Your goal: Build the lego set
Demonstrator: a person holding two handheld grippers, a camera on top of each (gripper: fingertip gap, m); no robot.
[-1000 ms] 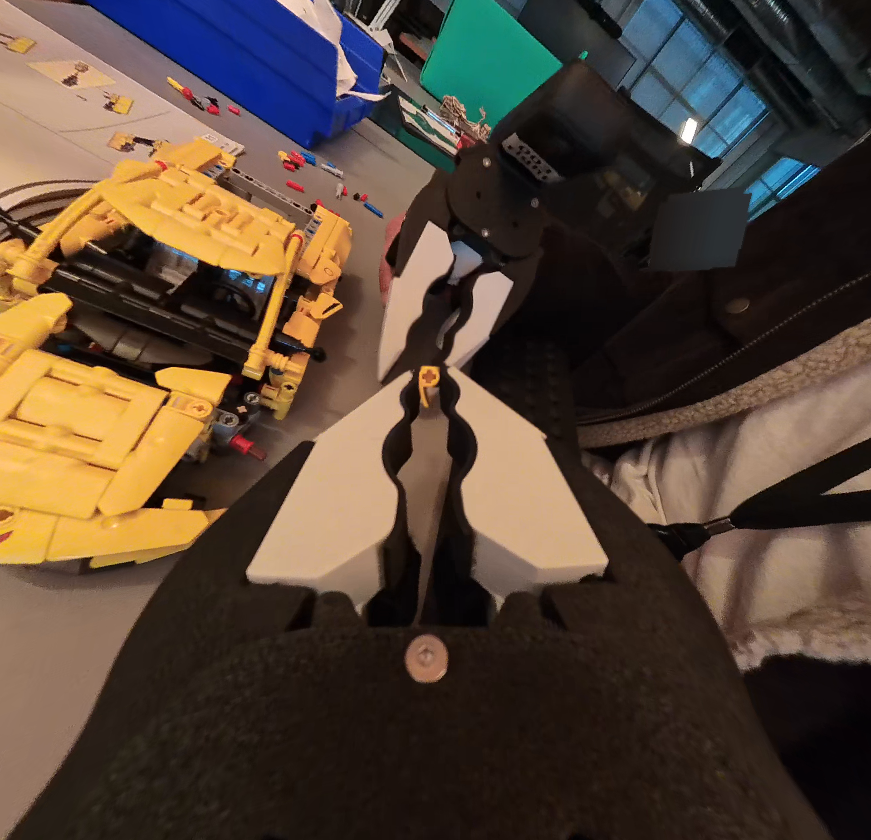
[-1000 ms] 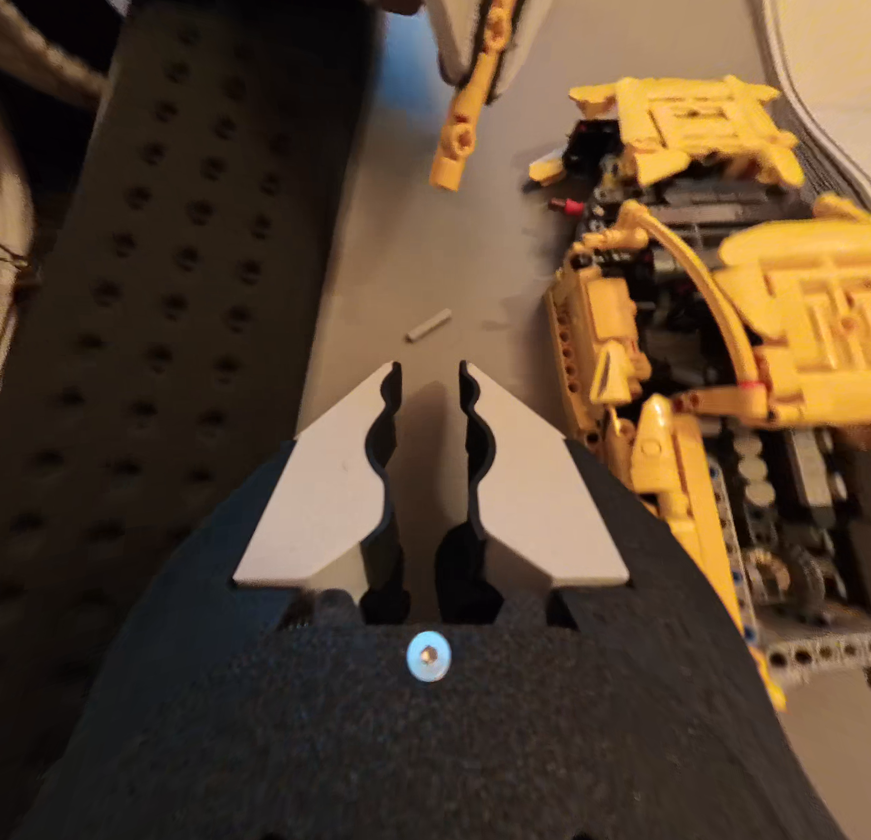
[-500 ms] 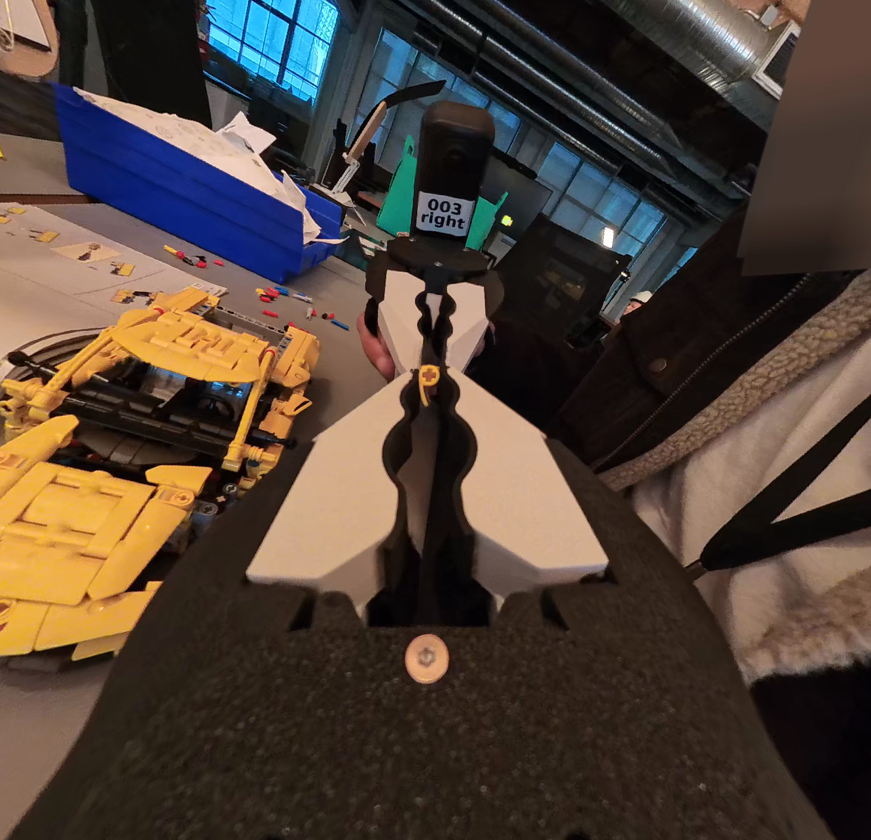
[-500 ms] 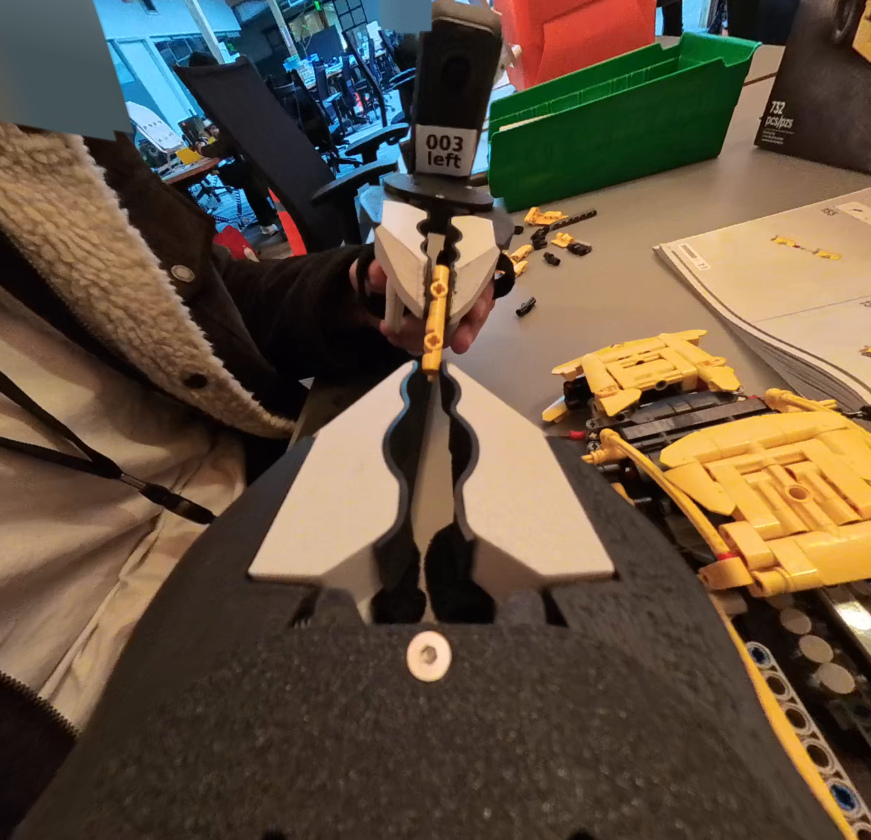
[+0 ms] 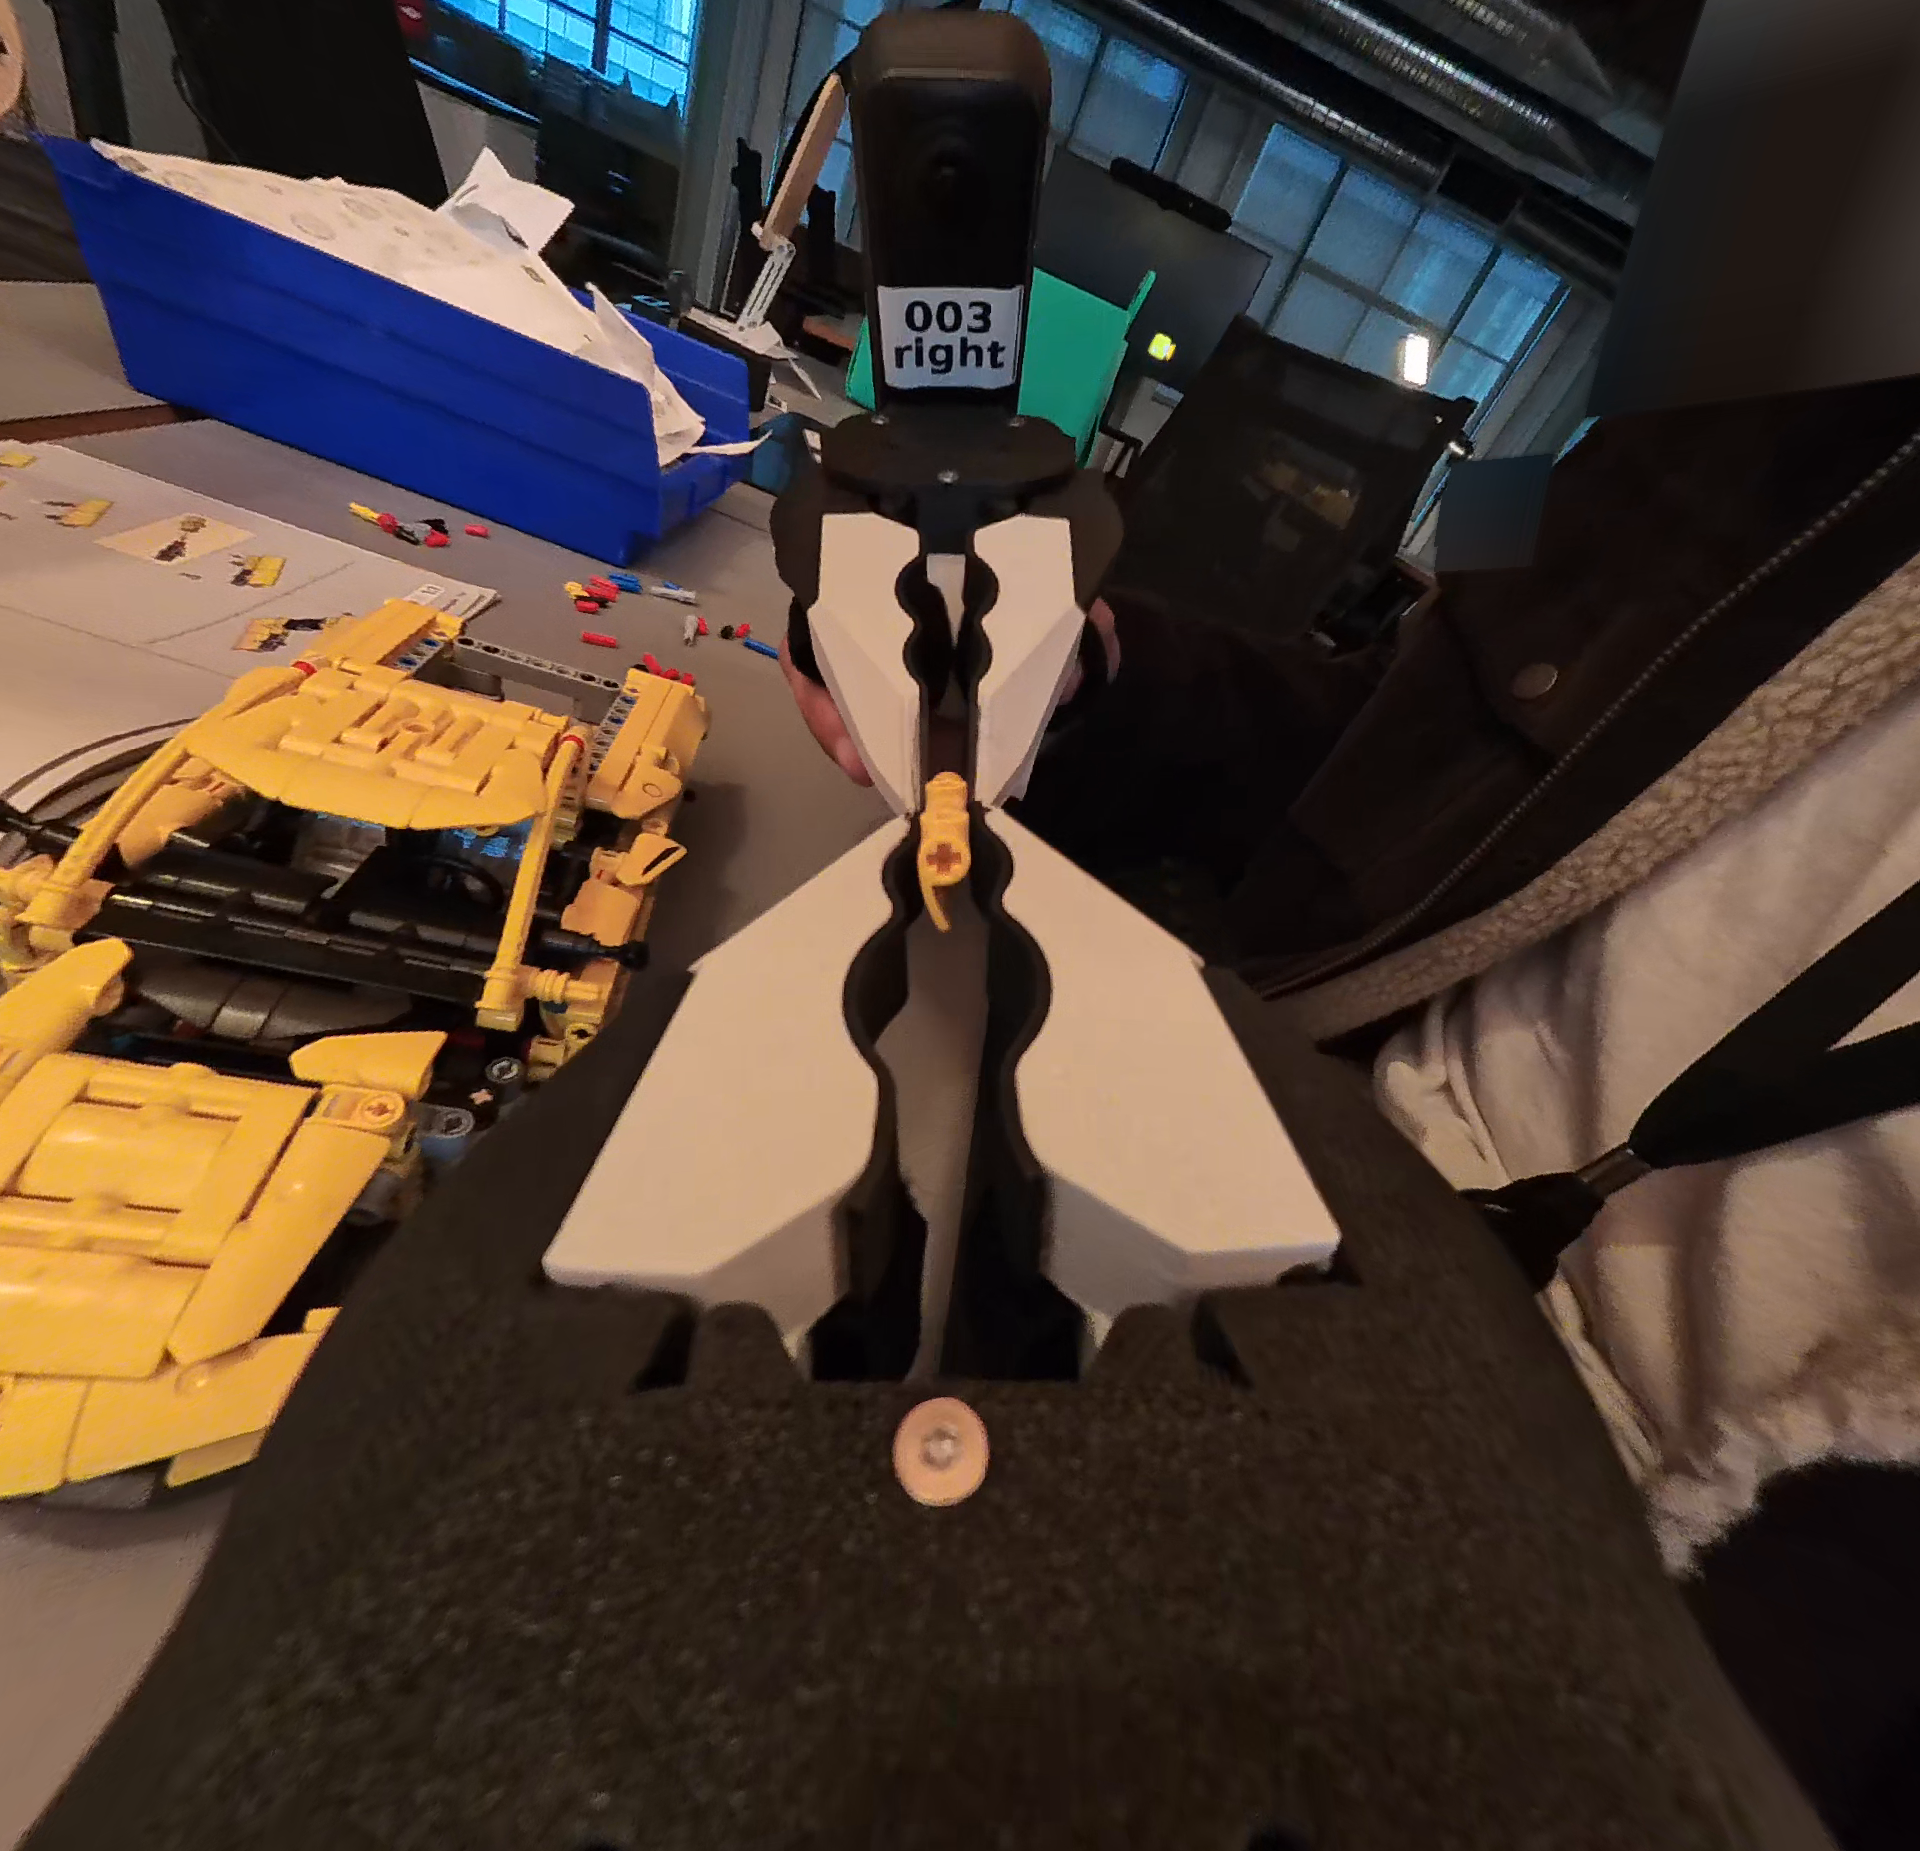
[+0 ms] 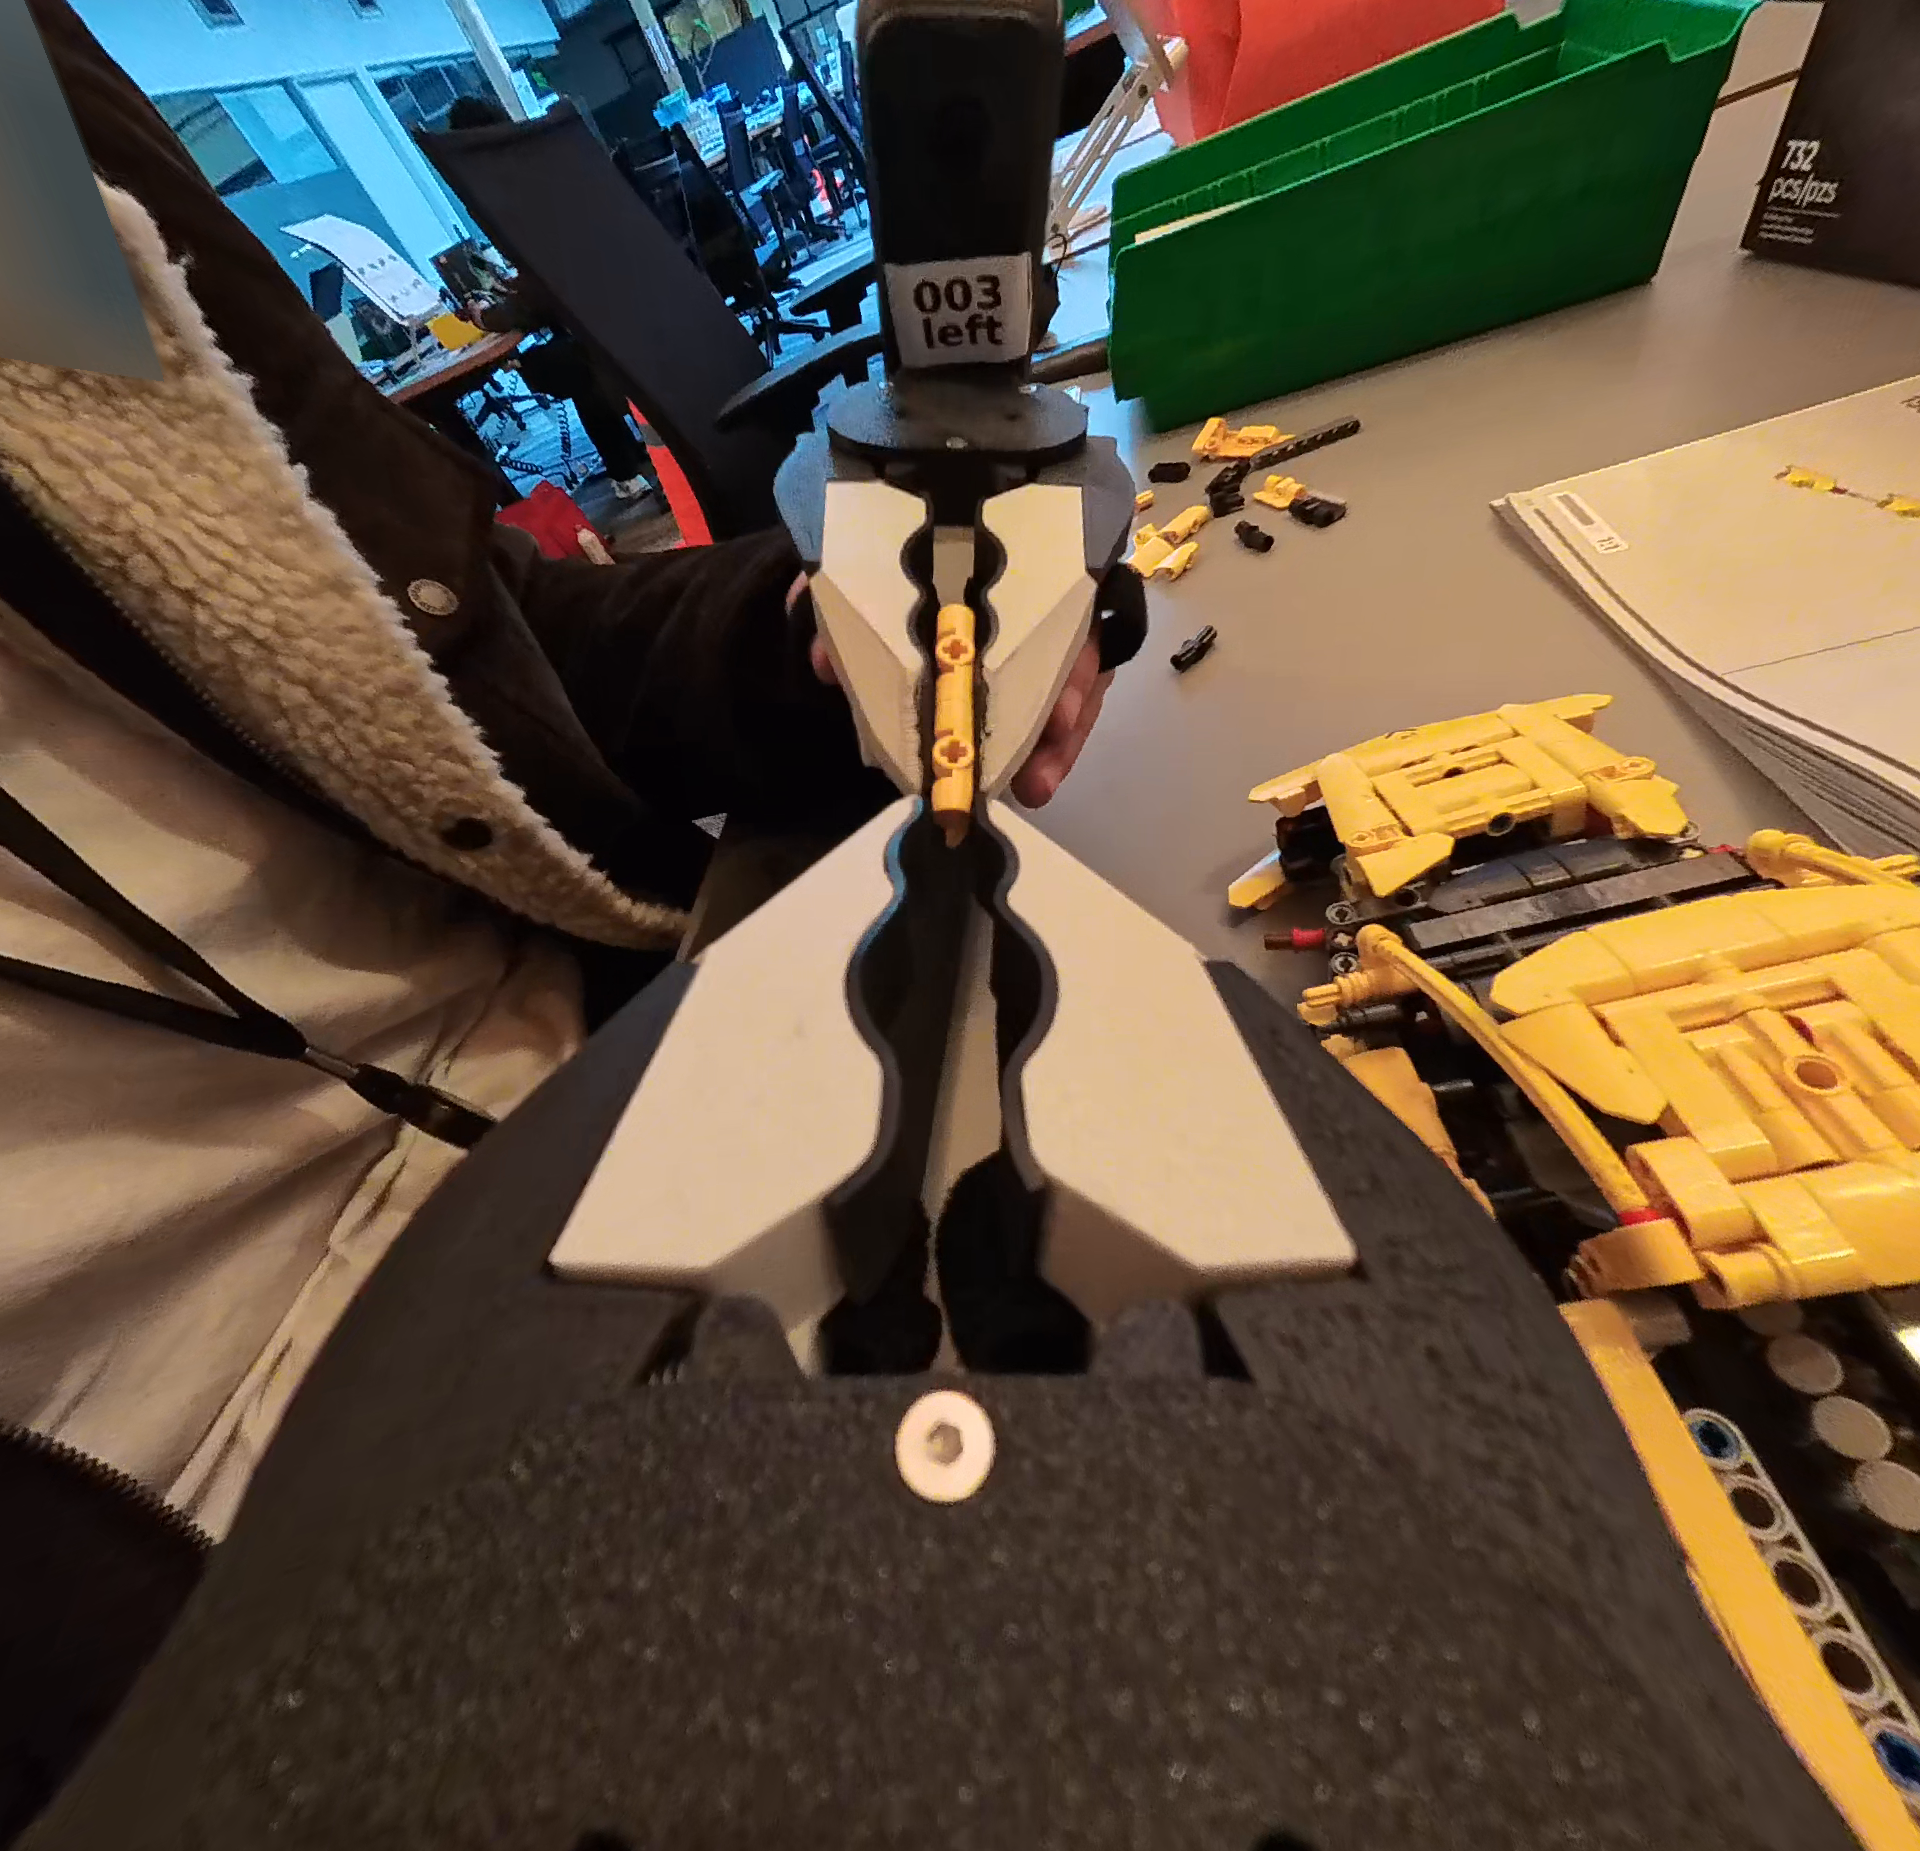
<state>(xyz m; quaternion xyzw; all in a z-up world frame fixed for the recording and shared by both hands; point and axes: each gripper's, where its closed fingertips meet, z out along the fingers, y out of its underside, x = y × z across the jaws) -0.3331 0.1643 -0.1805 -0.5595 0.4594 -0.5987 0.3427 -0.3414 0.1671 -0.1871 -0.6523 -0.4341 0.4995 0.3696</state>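
A short yellow lego beam (image 5: 943,851) is held in the air between my two grippers, which face each other tip to tip. My left gripper (image 5: 943,843) is shut on the beam; the right wrist view shows this gripper (image 6: 951,788) with the beam (image 6: 954,705) standing along its fingers. My right gripper (image 6: 951,819) is closed down on the beam's free end, which sits between its tips; it also shows in the left wrist view (image 5: 951,791). The half-built yellow lego car (image 5: 312,866) lies on the grey table beside them and also shows in the right wrist view (image 6: 1662,1022).
A blue bin (image 5: 364,367) with papers and scattered small parts (image 5: 644,606) lie behind the car. A green bin (image 6: 1403,170), loose yellow and black parts (image 6: 1226,513), an open instruction booklet (image 6: 1766,575) and a dark box (image 6: 1849,139) are on the table. The person's jacket (image 6: 260,970) is close by. Only a small space, under 4 cm, lies between the two pairs of fingers.
Both grippers tilted up from the table to face each other. The right gripper went from open to closed, and the beam's end is now between its tips.
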